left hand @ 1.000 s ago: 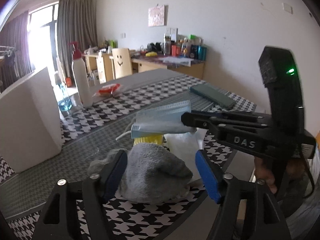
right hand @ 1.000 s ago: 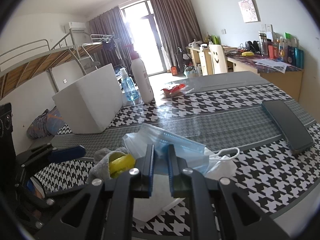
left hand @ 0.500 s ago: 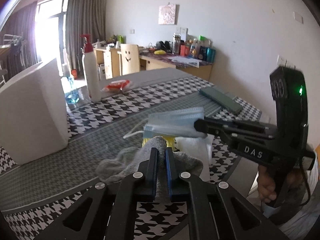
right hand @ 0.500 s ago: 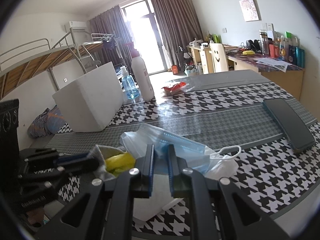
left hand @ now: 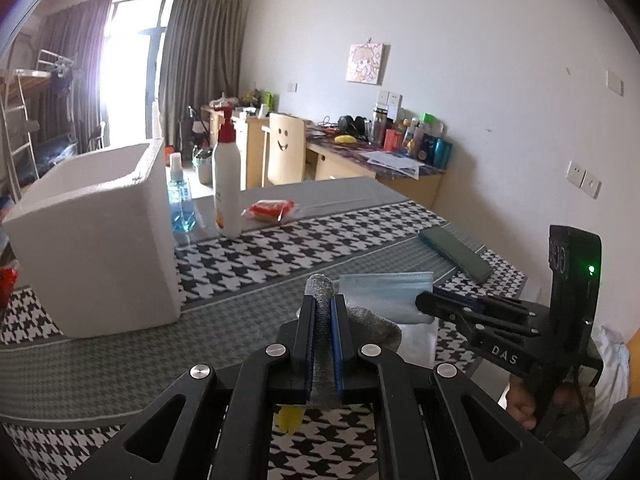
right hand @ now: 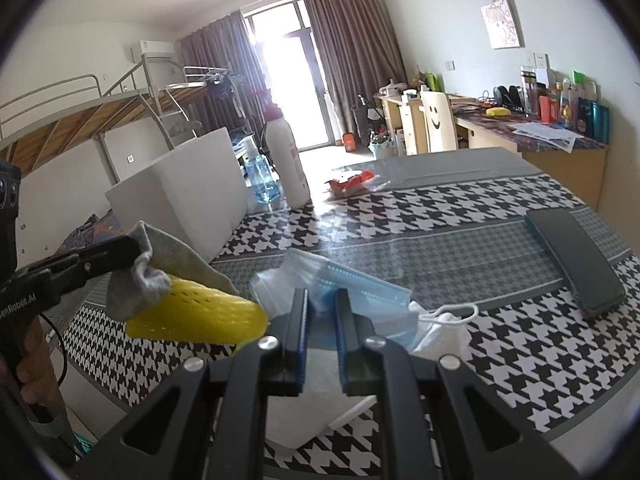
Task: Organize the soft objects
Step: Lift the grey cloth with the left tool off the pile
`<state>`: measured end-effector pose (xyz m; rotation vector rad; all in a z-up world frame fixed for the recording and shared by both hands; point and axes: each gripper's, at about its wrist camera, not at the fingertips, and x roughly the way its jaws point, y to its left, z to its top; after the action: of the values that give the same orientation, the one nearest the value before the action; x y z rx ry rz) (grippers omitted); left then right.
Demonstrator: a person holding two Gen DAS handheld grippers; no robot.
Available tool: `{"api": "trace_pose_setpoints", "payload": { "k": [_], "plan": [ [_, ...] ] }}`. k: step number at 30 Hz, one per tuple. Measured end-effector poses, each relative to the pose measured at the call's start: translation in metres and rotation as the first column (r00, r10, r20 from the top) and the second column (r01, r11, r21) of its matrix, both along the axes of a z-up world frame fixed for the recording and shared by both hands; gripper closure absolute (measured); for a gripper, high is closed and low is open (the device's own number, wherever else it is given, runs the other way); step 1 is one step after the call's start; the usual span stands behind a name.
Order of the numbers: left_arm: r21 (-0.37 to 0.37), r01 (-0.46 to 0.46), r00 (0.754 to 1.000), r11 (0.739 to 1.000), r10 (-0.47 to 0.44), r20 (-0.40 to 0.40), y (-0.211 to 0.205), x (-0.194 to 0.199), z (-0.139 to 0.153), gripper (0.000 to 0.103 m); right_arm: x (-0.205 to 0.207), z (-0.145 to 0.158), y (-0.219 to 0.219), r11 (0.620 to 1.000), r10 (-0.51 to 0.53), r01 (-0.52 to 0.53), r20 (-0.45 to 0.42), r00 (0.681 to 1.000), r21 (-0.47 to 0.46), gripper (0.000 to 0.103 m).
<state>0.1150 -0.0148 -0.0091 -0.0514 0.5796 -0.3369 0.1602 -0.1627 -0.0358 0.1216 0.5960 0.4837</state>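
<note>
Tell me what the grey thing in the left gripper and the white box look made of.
Grey sock: knitted fabric, matte and fuzzy, drooping limply from the left gripper. White box: probably expanded foam, with thick walls, a dull chalky surface and a nicked rim.

- White walls (left hand: 460, 60) enclosed the room; a small cartoon picture (left hand: 364, 64) hung on one.
- Daylight poured through a tall glazed door (right hand: 288, 92) flanked by grey-brown curtains (right hand: 352, 68).
- A metal loft bed (right hand: 80, 120) stood beside it.
- A cluttered wooden desk (left hand: 380, 164) had a smiley-backed chair (left hand: 284, 148).
</note>
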Motion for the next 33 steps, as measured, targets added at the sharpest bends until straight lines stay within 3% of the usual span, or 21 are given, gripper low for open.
{"api": "trace_pose_setpoints", "payload": {
  "k": [10, 16, 17, 33],
  "plan": [
    [-0.018, 0.036, 0.997, 0.999, -0.035, 0.073, -0.011, 0.001, 0.026, 0.095, -0.015, 0.027, -0.012, 0.999, -0.022, 0.021, 0.070, 0.997, 0.028, 0.088],
    [0.000, 0.030, 0.999, 1.000, -0.030, 0.018, -0.020, 0.010, 0.012, 0.095, -0.028, 0.041, -0.021, 0.998, -0.023, 0.016, 0.118, 0.993, 0.058, 0.088],
    [-0.024, 0.043, 0.999, 0.999, -0.043, 0.017, -0.019, 0.011, 0.014, 0.095, -0.030, 0.042, -0.022, 0.998, -0.013, 0.005, 0.125, 0.992, 0.065, 0.088],
    [0.009, -0.014, 0.996, 1.000, 0.013, 0.091, -0.013, 0.003, 0.042, 0.095, -0.025, 0.046, -0.016, 0.999, 0.004, -0.009, 0.130, 0.991, 0.043, 0.088]
  ]
}}
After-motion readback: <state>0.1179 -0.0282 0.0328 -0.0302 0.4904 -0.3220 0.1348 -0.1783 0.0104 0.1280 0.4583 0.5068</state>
